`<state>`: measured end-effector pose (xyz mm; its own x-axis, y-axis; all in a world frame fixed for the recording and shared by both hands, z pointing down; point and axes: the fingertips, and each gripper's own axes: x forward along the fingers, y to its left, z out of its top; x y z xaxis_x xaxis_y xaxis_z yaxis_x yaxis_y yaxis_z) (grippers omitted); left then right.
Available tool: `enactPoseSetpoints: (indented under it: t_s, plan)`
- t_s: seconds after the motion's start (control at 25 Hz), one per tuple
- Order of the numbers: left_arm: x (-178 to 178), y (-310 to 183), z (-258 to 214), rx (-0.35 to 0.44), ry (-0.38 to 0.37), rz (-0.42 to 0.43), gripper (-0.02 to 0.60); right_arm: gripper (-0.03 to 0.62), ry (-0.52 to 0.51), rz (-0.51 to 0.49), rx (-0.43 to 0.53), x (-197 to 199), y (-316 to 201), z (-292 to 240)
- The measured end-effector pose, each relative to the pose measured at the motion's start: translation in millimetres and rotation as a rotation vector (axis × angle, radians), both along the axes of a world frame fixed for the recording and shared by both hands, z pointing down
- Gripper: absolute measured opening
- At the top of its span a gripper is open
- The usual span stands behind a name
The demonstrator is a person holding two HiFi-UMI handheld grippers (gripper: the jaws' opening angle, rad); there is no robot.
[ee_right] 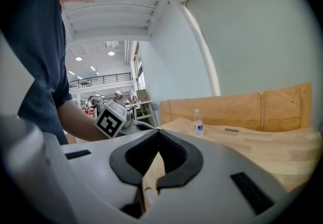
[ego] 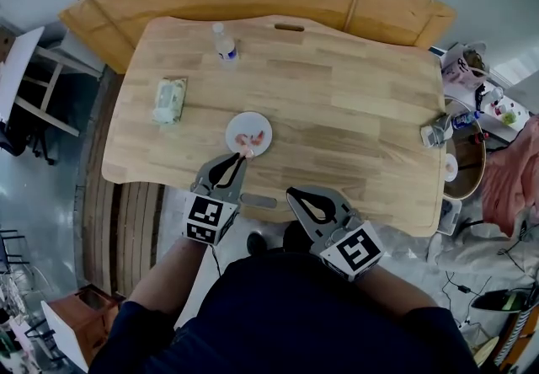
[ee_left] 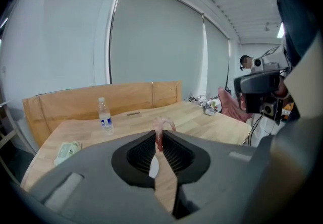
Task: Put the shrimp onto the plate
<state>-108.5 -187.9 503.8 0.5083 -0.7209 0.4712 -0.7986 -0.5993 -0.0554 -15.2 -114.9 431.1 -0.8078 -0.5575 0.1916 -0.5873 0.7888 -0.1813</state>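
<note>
your left tool (ego: 242, 158) pinches the shrimp (ee_left: 160, 131) just over the near rim of the white plate (ego: 242, 122) on the worktop (ego: 354, 103). only the release looks left. your right tool (ego: 296, 195) waits closed, empty, at the worktop's edge.

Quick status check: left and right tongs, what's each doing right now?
Left tongs: closed on the shrimp, over the plate.
Right tongs: closed, holding nothing.
</note>
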Motion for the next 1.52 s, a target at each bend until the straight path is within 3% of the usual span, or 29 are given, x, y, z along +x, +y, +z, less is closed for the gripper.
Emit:
enactPoseSetpoints:
  t_s: [1.52]
  plan:
    - [-32, -104, 189, -0.224, -0.314, -0.011, 0.046, 0.009, 0.035, 0.058, -0.129, 43, -21, 46]
